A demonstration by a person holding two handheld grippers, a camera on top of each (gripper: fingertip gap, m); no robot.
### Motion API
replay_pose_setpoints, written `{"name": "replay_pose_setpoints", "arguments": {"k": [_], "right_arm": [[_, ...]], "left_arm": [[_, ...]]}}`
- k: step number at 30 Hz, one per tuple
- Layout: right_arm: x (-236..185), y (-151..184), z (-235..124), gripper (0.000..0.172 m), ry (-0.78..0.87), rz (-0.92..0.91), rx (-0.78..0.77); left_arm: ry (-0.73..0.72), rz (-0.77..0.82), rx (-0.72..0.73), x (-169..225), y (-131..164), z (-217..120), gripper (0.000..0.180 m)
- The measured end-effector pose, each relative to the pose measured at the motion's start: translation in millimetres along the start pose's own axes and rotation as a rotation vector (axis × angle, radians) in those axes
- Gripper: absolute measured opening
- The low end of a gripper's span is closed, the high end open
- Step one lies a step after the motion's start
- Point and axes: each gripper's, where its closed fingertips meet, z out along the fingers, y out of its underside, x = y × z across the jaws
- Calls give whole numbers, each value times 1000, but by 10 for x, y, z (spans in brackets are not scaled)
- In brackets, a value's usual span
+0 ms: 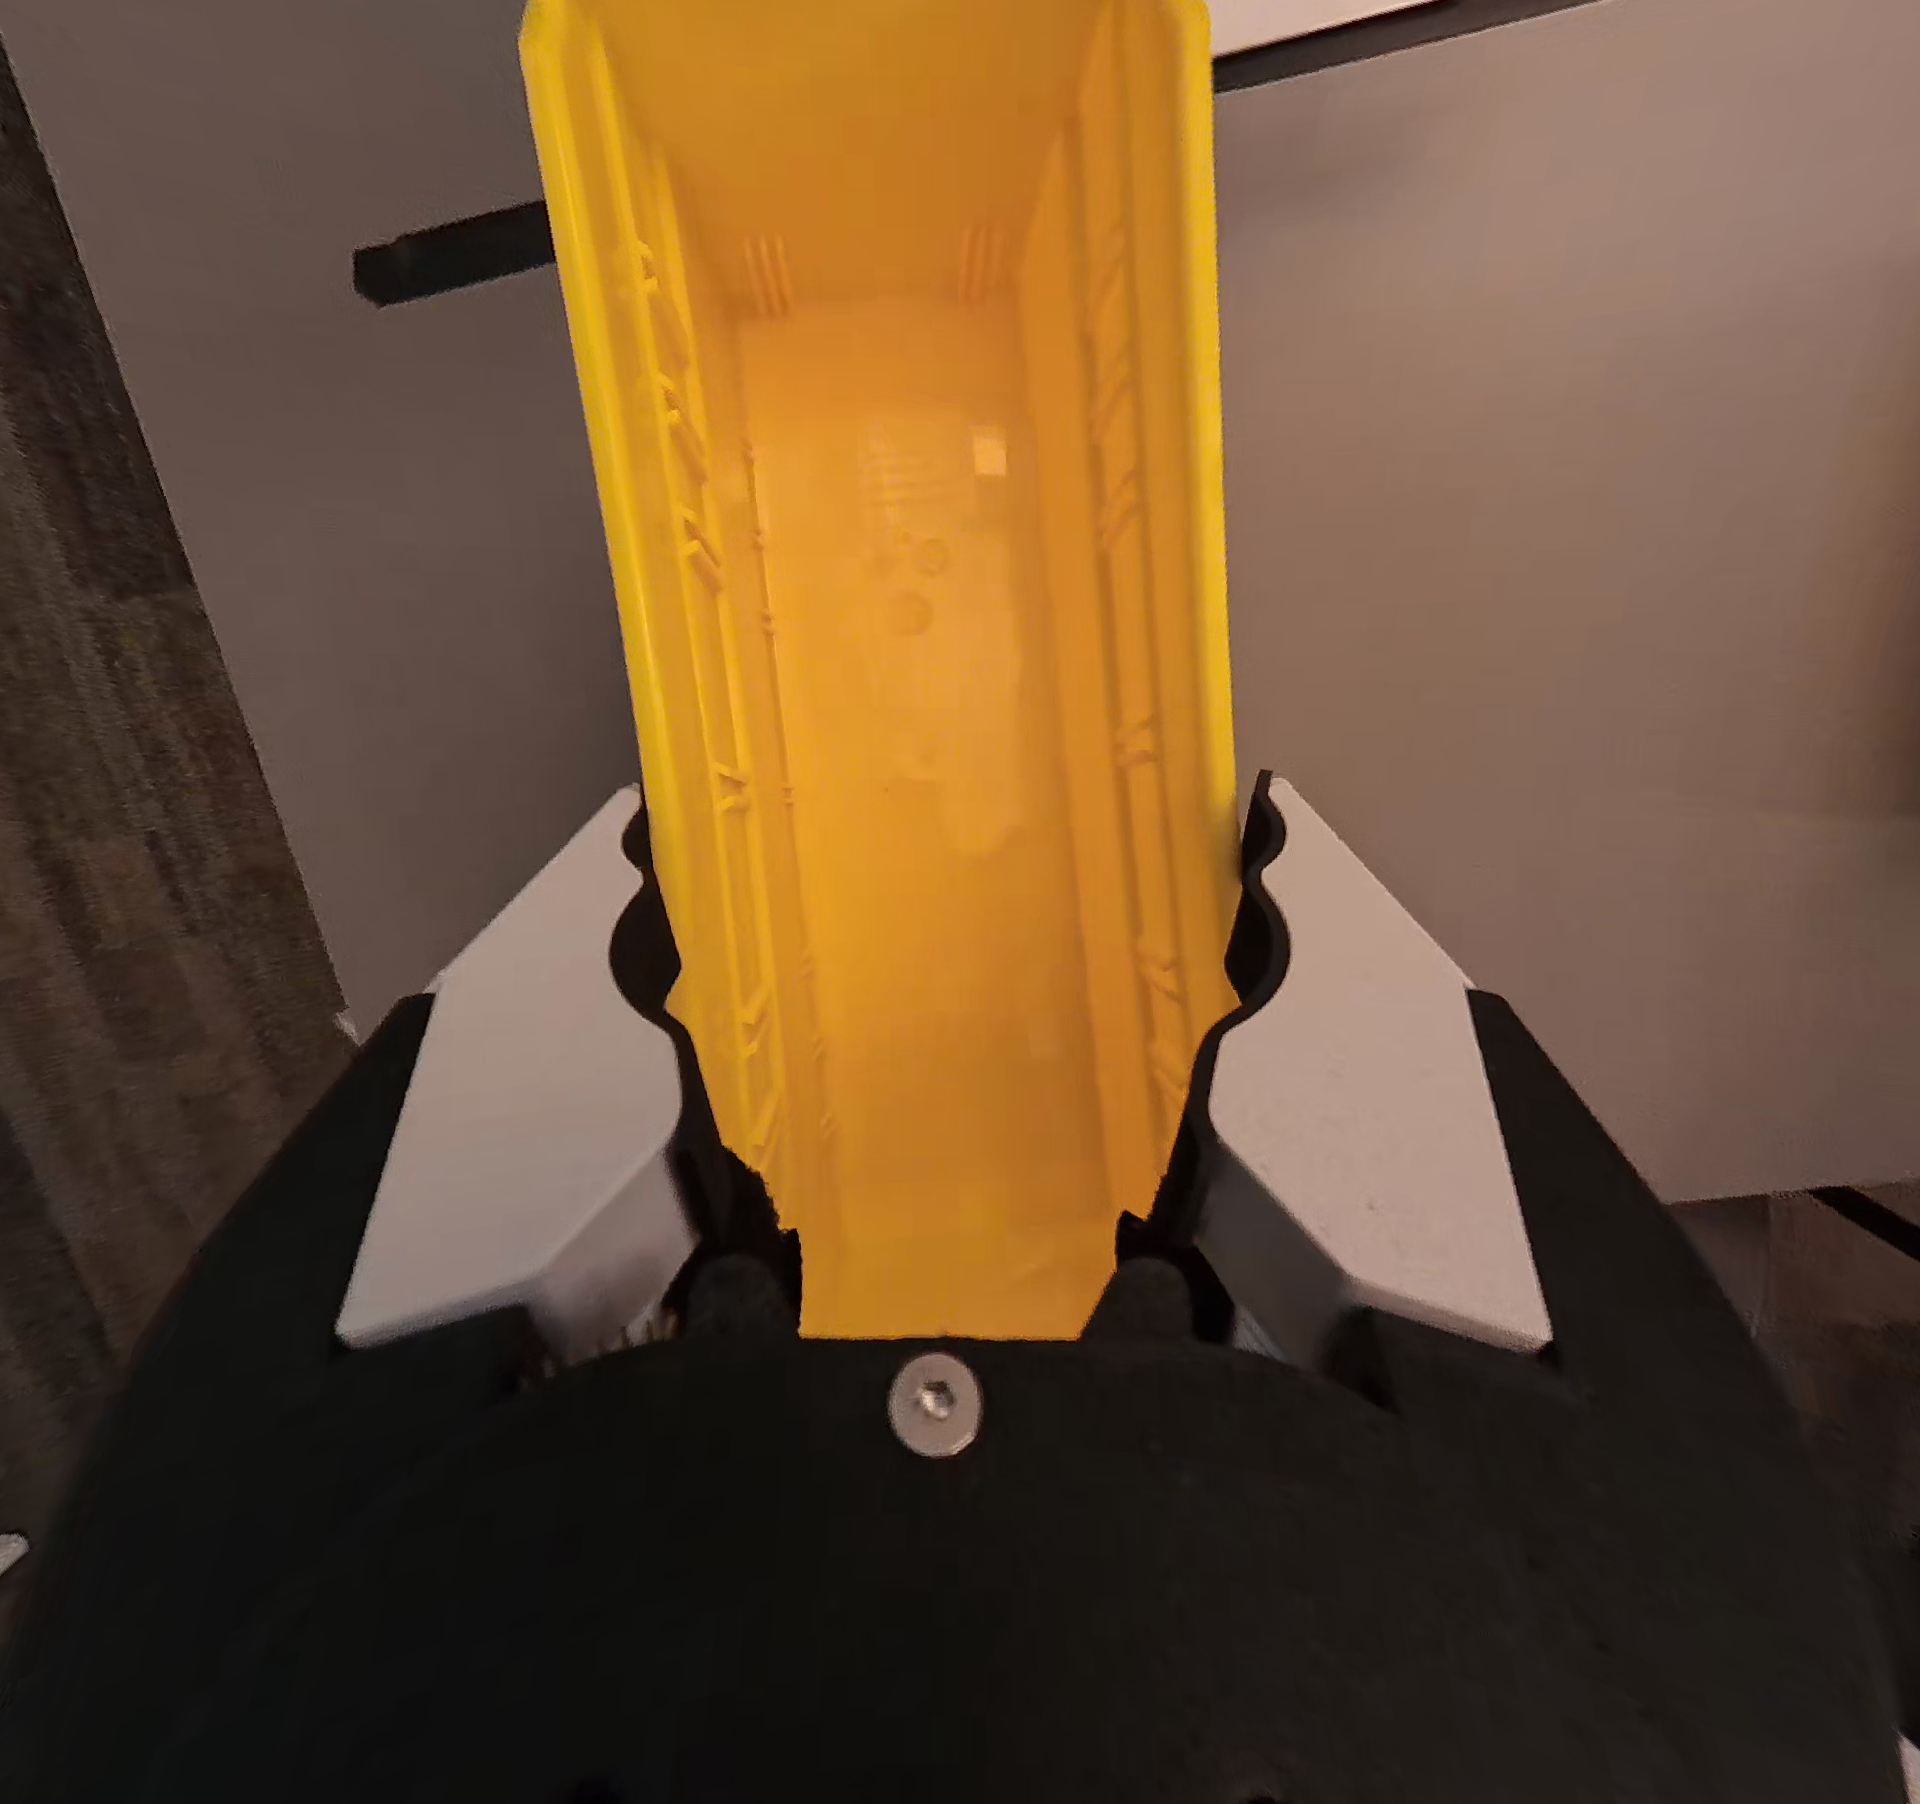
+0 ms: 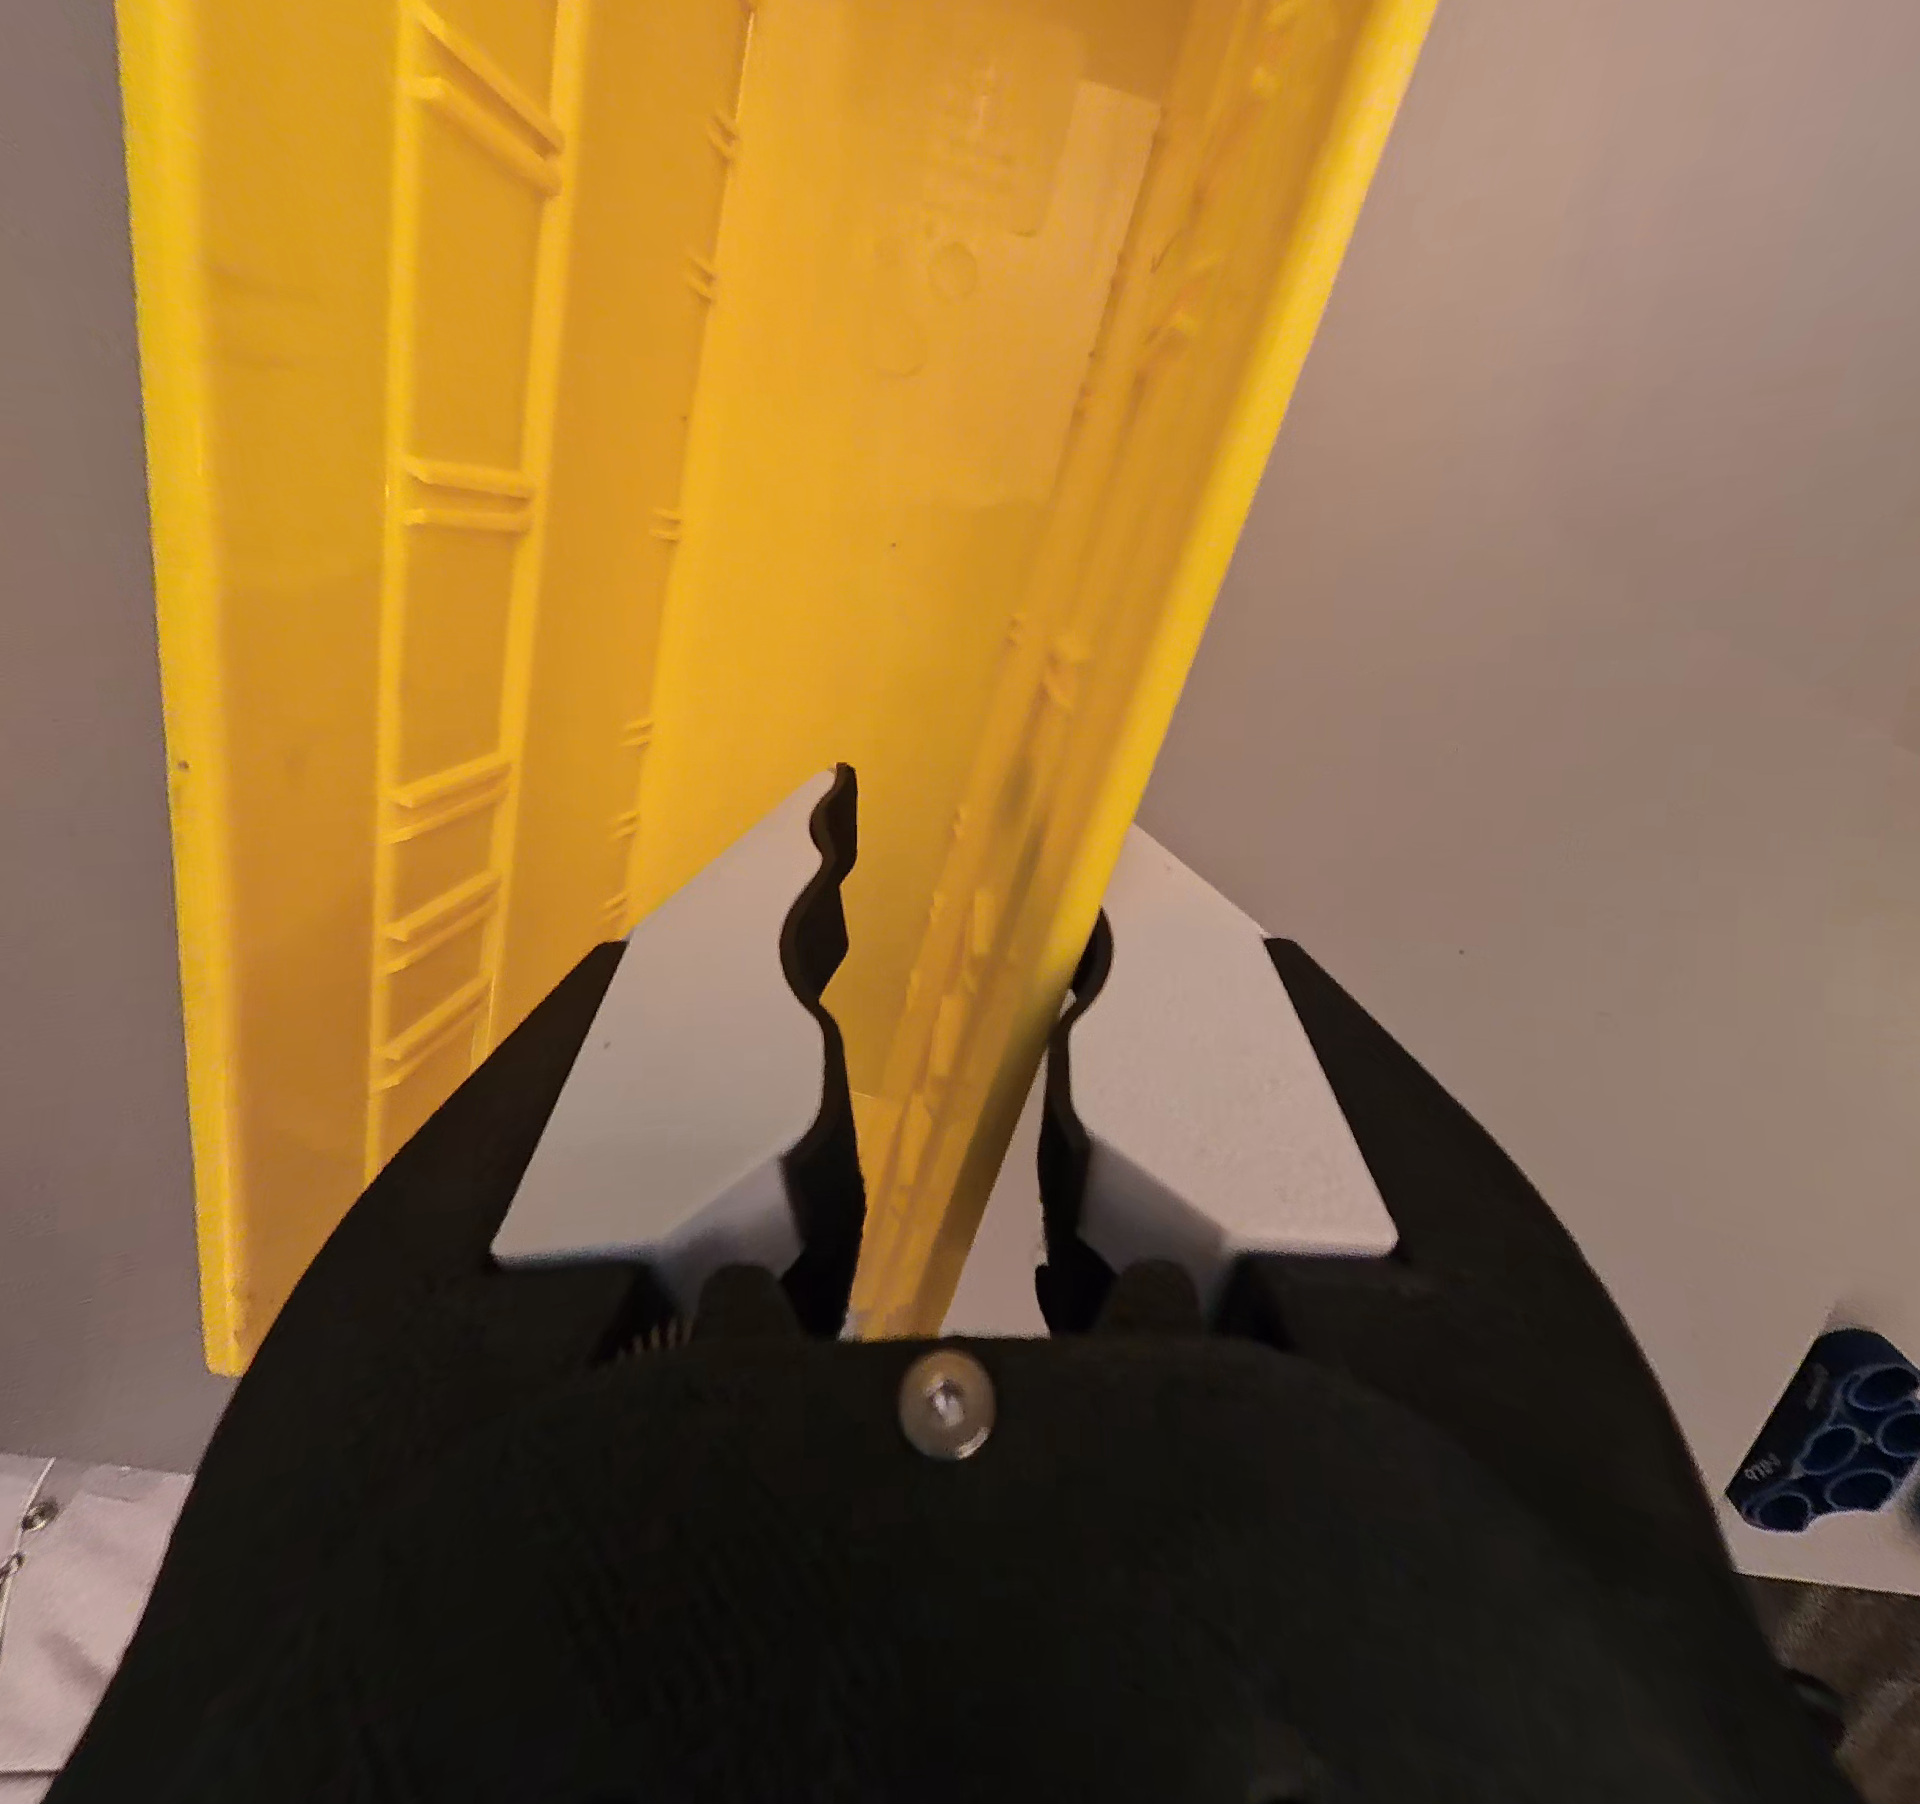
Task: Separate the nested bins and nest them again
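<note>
left wrist view, bin: a long yellow bin (image 1: pixel 914 611) runs away from me, its open trough facing the camera, its near end deep between my fingers.
left wrist view, fingers: my left gripper (image 1: pixel 940 881) is spread wide across the whole width of the bin, the left pad (image 1: pixel 639 913) tight against its outer wall; the right pad (image 1: pixel 1257 902) meets the other wall lower down, though its tip looks just off it.
left wrist view, pose: i point along the bin's length, above a grey table (image 1: pixel 1558 611) with carpet at the far left.
right wrist view, bins: here i see two yellow shapes, an inner trough (image 2: pixel 883 507) tilted to the right, and a ribbed side wall (image 2: pixel 312 507) at the left that i take for the second bin.
right wrist view, fingers: my right gripper (image 2: pixel 966 881) is partly closed, pinching the trough's right side wall, one finger (image 2: pixel 821 923) inside, the other (image 2: pixel 1091 965) outside against the rim.
right wrist view, pose: i reach in from the near end, angled slightly across the bin.
handling: looks like stiff moulded plastic, probably light and smooth, so it could slide in a pinch.
where to hold: the ribbed rim and outer walls seem the surest purchase; a single thin wall may flex and twist.
extra: a blue rack (image 2: pixel 1829 1442) sits near right.
</note>
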Motion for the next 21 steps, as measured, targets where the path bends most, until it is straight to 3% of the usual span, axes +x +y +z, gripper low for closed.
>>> {"name": "replay_pose_setpoints", "arguments": {"k": [5,9,16,21], "right_arm": [[-4,15,-6,35,2,1,0],[2,37,-23,35,-2,6,6],[56,66,-110,35,-10,-5,40],[111,79,-138,36,-17,-16,63]], "left_arm": [[29,69,21,483,-115,-224,110],[96,140,35,1127,-190,-150,110],[246,206,60,2284,-209,607,110],[225,260,23,2709,-68,1227,111]]}}
